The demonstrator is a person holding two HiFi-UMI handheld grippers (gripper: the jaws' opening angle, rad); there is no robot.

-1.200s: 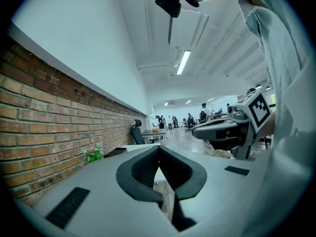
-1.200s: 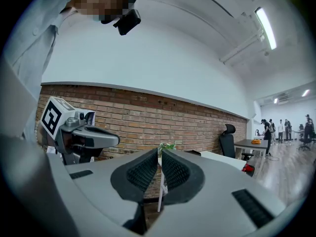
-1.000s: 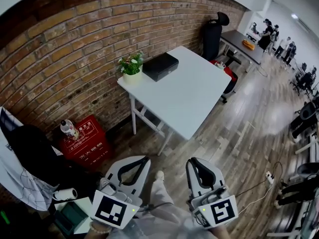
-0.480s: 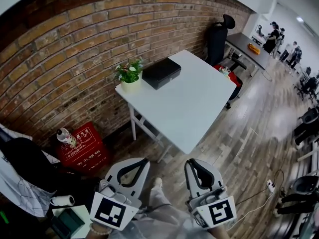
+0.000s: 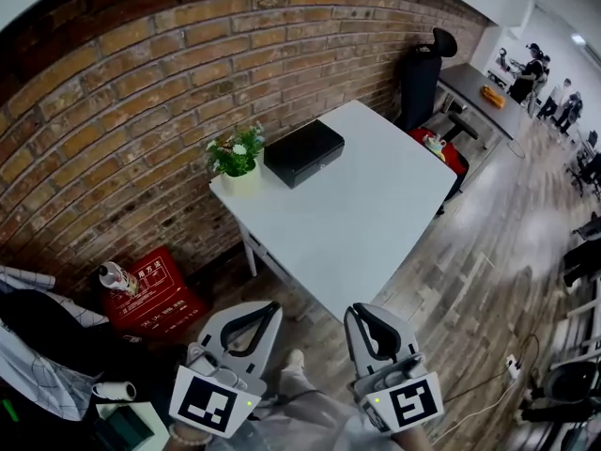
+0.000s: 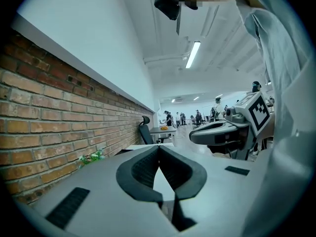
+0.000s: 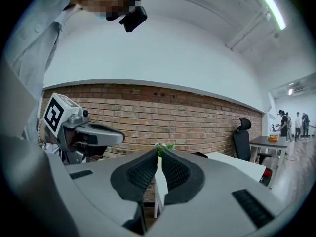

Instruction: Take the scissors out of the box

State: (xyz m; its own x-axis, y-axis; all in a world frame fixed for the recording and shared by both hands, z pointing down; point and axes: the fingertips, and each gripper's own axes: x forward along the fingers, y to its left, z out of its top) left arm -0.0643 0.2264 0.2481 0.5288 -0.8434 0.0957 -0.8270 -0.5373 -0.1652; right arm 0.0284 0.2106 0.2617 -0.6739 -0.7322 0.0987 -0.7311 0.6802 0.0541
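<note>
A closed black box (image 5: 302,152) lies at the back of the white table (image 5: 366,214), against the brick wall; no scissors show anywhere. Both grippers hang level over the wooden floor, short of the table's near corner. My left gripper (image 5: 270,305) is shut with nothing between its pads, and in its own view the left gripper (image 6: 158,147) points at the table's edge. My right gripper (image 5: 355,312) is likewise shut and empty. In the right gripper view the right gripper (image 7: 158,152) lines up with the table's corner and the plant (image 7: 164,146).
A potted plant (image 5: 235,158) stands left of the box. A red crate (image 5: 150,287) with a bottle sits on the floor by the wall. A black office chair (image 5: 423,64) and a second desk (image 5: 474,87) lie beyond the table. Several people stand far off at right.
Both grippers and the head camera have come nearer to the white table, which now sits lower and larger in the head view. Both pairs of jaws stayed shut.
</note>
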